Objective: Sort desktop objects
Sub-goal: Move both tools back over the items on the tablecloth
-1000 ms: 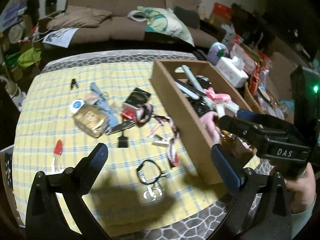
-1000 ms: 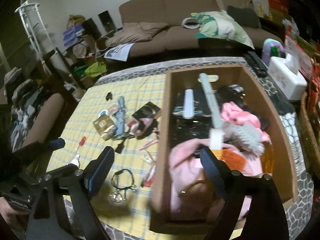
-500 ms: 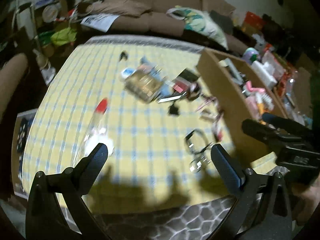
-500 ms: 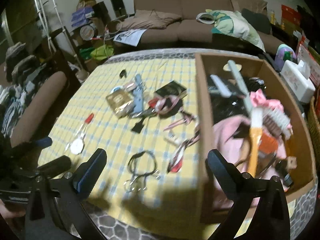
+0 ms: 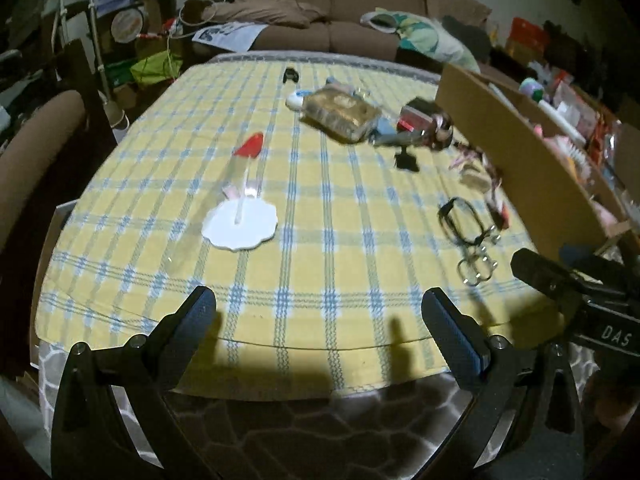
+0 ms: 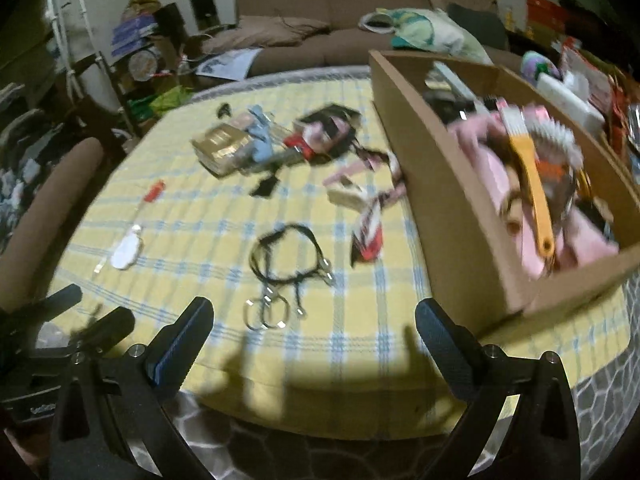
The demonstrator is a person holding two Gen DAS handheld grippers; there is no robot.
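Note:
A yellow checked tablecloth (image 5: 320,264) carries loose items: a clear stick with a red cap and white disc (image 5: 244,200), a gold packet (image 5: 340,114), a black cord with metal rings (image 5: 466,232) and a heap of small things (image 5: 420,130). A cardboard box (image 6: 448,184) full of items stands on the right. My left gripper (image 5: 320,320) is open and empty over the near table edge. My right gripper (image 6: 314,332) is open and empty, just in front of the black cord (image 6: 288,256).
A brown sofa (image 5: 332,20) with cushions stands behind the table. A brown chair arm (image 5: 28,160) is at the left. Cluttered shelves and bags line both sides. The right gripper's body (image 5: 580,292) shows at the right of the left wrist view.
Both grippers have pulled back and swung left, away from the box, toward the table's near edge. Both stay open and empty.

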